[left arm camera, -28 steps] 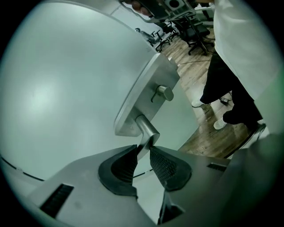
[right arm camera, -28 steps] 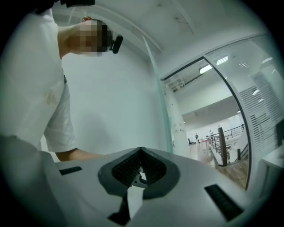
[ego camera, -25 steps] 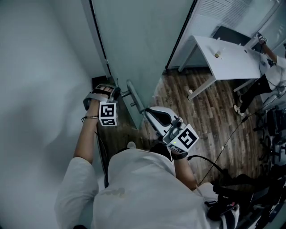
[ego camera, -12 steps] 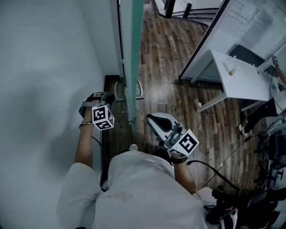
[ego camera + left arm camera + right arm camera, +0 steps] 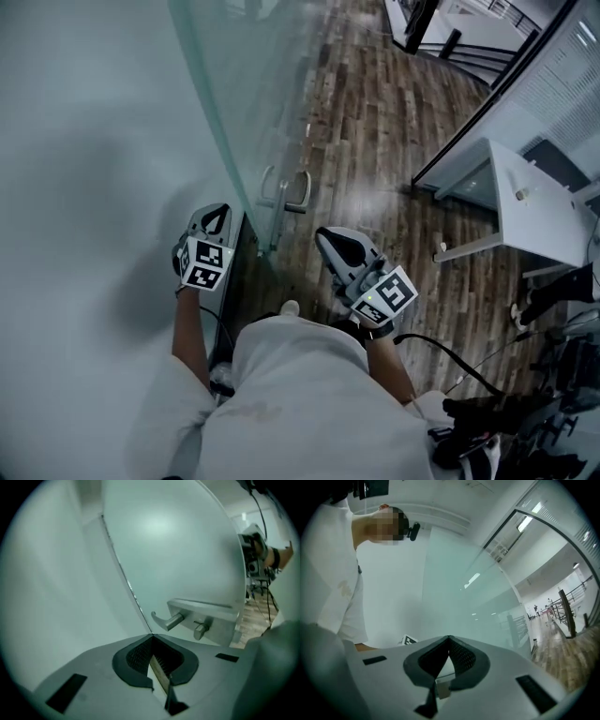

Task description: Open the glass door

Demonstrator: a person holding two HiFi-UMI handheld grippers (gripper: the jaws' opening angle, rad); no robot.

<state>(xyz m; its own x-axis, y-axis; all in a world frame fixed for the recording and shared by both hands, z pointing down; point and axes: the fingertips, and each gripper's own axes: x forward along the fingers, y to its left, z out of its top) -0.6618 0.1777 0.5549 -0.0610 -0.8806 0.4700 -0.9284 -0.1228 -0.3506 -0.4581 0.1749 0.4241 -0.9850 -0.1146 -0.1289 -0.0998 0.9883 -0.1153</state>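
Observation:
The frosted glass door [image 5: 246, 103] stands swung open, its edge running down toward me. Its metal lever handle [image 5: 281, 193] sticks out on both sides. My left gripper [image 5: 220, 212] sits just left of the door's edge, below the handle and apart from it. Its jaws have just been closing and now meet with nothing between them. In the left gripper view the shut tips [image 5: 151, 635] point at the lever handle [image 5: 167, 620] and the thumb-turn [image 5: 200, 630] a short way ahead. My right gripper [image 5: 325, 234] hangs right of the door, shut and empty, and its view [image 5: 449, 637] faces the glass [image 5: 459, 588].
A plain white wall [image 5: 84, 141] closes in on the left. Wooden floor [image 5: 375, 122] runs ahead through the doorway. A white table [image 5: 539, 211] and a dark-framed glass partition [image 5: 473, 117] stand at the right. Cables and black gear [image 5: 506, 412] lie at the bottom right.
The door has swung from nearly shut to wide open. My left gripper has come off the handle, rolled, drawn back toward the wall and shut. The right gripper has shifted slightly.

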